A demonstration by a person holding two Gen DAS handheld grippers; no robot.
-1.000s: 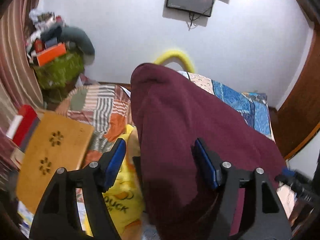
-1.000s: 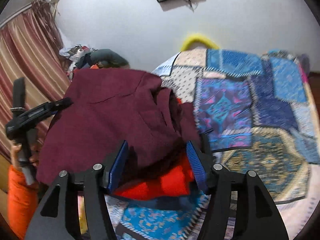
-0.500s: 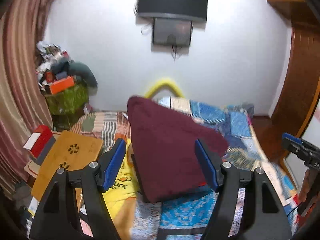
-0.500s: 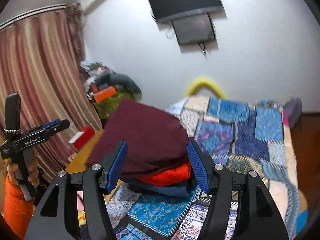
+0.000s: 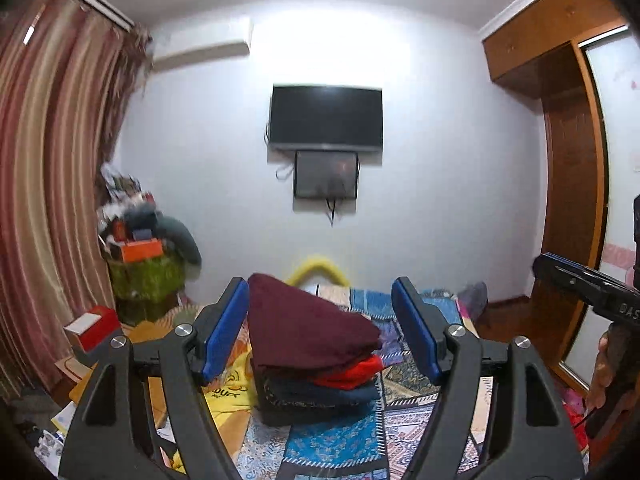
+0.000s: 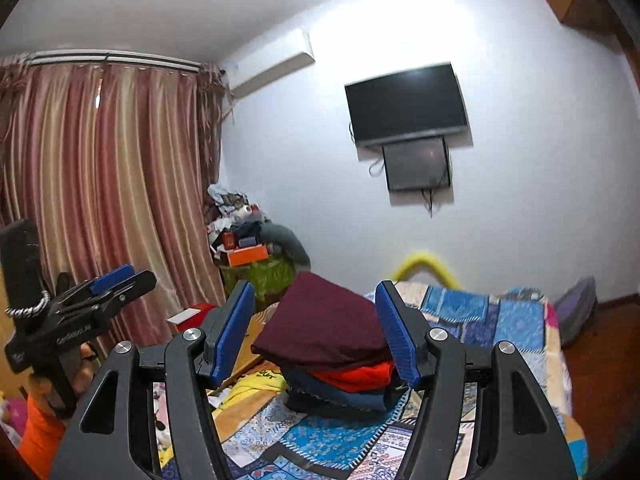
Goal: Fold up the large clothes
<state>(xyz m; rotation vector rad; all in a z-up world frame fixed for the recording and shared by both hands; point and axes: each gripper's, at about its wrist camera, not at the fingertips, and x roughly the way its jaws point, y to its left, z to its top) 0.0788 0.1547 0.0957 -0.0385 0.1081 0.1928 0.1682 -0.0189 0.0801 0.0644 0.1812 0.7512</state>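
Observation:
A folded maroon garment lies on top of a stack with a red garment and dark blue ones on the patchwork bed. The stack also shows in the right wrist view. My left gripper is open and empty, held well back from the stack. My right gripper is open and empty, also held back from it. The left gripper shows at the left of the right wrist view; the right one at the right edge of the left wrist view.
A yellow bag and a wooden lap table lie left of the stack. A cluttered green bin stands by the striped curtain. A TV hangs on the wall. A wooden wardrobe stands on the right.
Both grippers have pulled back and up from the maroon garment, which now rests on the stack. The view has widened from the cloth to the whole room.

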